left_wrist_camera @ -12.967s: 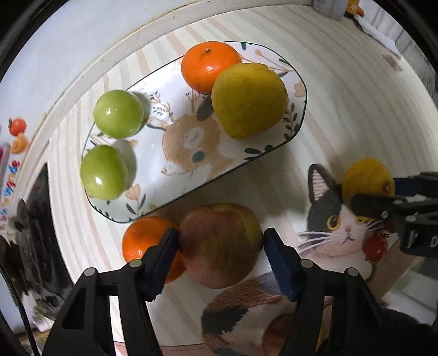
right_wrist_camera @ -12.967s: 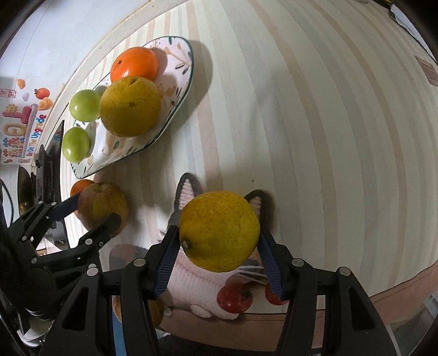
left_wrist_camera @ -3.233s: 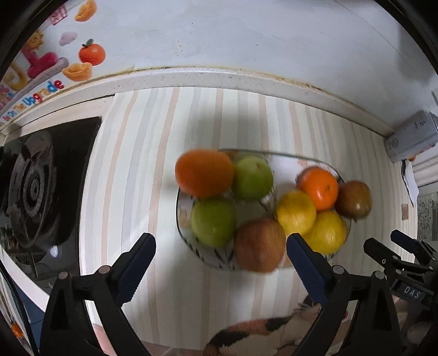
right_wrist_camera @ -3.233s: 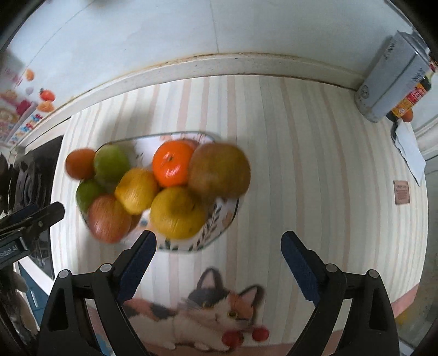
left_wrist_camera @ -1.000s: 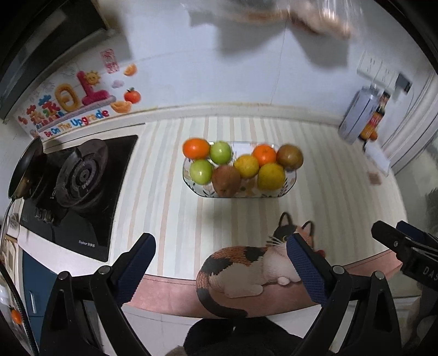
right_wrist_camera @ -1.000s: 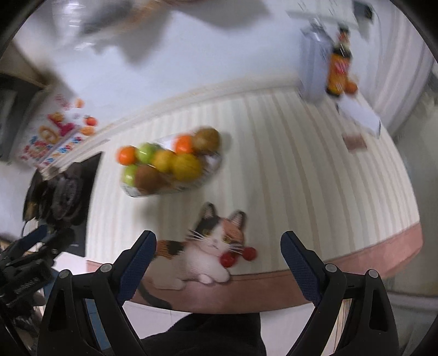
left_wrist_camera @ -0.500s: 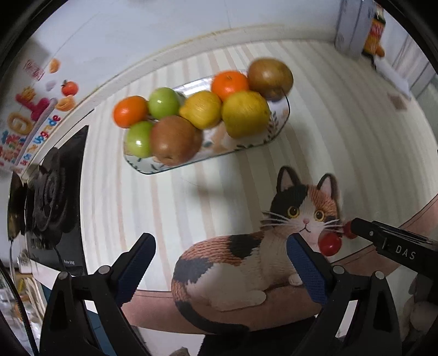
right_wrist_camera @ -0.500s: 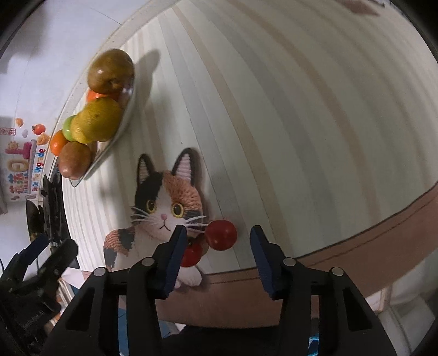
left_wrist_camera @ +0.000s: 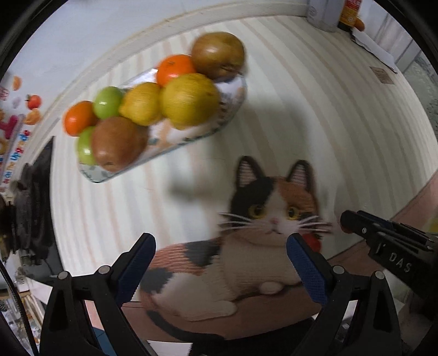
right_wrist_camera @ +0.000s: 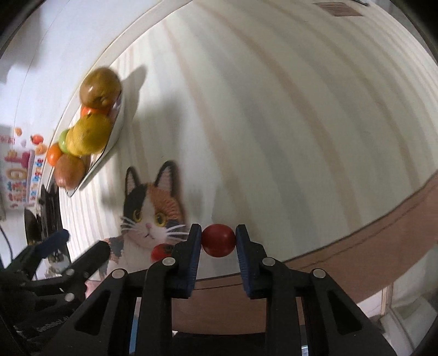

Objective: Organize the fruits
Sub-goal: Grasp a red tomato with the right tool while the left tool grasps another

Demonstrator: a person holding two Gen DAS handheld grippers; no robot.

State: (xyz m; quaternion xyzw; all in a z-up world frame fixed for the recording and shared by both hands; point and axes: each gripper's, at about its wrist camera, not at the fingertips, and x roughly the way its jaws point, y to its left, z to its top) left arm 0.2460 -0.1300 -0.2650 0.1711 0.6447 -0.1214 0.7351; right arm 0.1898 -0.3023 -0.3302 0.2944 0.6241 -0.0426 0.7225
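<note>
My right gripper (right_wrist_camera: 218, 238) is shut on a small red tomato (right_wrist_camera: 218, 241) at the right edge of the cat-shaped mat (right_wrist_camera: 153, 202). A second small red tomato (right_wrist_camera: 160, 252) lies by the cat's chin, to the left of the blue pads. A patterned plate (left_wrist_camera: 95, 175) at the back left carries several fruits: oranges, green ones, yellow ones and two brownish ones. My left gripper (left_wrist_camera: 220, 246) is open above the cat mat (left_wrist_camera: 273, 208), with nothing between its fingers. The right gripper's tip (left_wrist_camera: 353, 221) shows at the right of the left wrist view, next to a red tomato (left_wrist_camera: 312, 242).
A black gas stove (left_wrist_camera: 32, 191) lies left of the striped counter. A bottle and a grey container (left_wrist_camera: 328, 16) stand at the far right by the wall. The counter's pinkish front edge (right_wrist_camera: 356, 254) runs just below the mat.
My right gripper has come down and closed its wide jaws on the red tomato. My left gripper has sunk closer to the cat mat and stays open.
</note>
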